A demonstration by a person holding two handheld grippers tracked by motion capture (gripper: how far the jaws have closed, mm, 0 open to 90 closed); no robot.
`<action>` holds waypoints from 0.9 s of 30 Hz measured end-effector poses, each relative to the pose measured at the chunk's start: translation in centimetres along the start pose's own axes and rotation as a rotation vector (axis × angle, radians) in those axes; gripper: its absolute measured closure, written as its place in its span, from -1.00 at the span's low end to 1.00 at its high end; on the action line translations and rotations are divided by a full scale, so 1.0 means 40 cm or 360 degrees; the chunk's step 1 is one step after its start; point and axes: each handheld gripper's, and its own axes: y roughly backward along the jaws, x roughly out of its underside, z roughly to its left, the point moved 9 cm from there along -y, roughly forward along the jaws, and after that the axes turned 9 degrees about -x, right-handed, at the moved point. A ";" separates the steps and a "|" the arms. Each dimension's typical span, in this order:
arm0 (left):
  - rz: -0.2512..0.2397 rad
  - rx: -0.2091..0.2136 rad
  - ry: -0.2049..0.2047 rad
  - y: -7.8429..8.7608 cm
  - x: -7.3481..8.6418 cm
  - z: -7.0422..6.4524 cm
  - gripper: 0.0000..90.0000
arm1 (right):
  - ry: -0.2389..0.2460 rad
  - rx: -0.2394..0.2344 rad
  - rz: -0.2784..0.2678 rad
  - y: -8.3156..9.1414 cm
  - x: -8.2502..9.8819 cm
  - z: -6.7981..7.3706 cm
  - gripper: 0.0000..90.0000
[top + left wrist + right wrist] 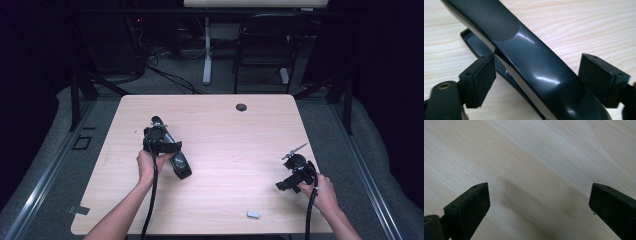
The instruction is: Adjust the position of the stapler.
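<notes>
A: Stapler [176,156] first? Where does it lie?

B: It is the black stapler, left of the middle of the high view. It lies on the tabletop [225,130], slanted, with one end toward the upper left and the other toward the lower right.

A: The tabletop is the biggest thing, yes?

B: Yes. It is pale wood and takes the middle of the frame. A small dark round hole [241,107] sits near its far edge.

A: And the left tongs [161,144]?

B: They are over the stapler, in the person's left hand [148,164]. In the left gripper view the glossy stapler [534,72] runs from the upper left down to the lower right, between the two jaws. The pad on the left side [482,77] seems to be just at the stapler's edge; the one on the right stands apart from it. So they are released, around the stapler but not clenched on it.

A: The right tongs [296,175]?

B: In the right hand [320,192], at the lower right of the high view, well apart from the stapler. In the right gripper view the jaws stand wide, with bare wood [536,170] between them, so they are released too.

A: Anything smaller?

B: A little grey piece [253,215] lies near the bottom edge of the tabletop. I cannot tell what it is.
</notes>
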 end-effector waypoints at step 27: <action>-0.0026 0.0188 -0.0187 0.021 -0.006 -0.027 0.01 | 0.0022 -0.0006 -0.0002 0.002 -0.001 0.006 -0.94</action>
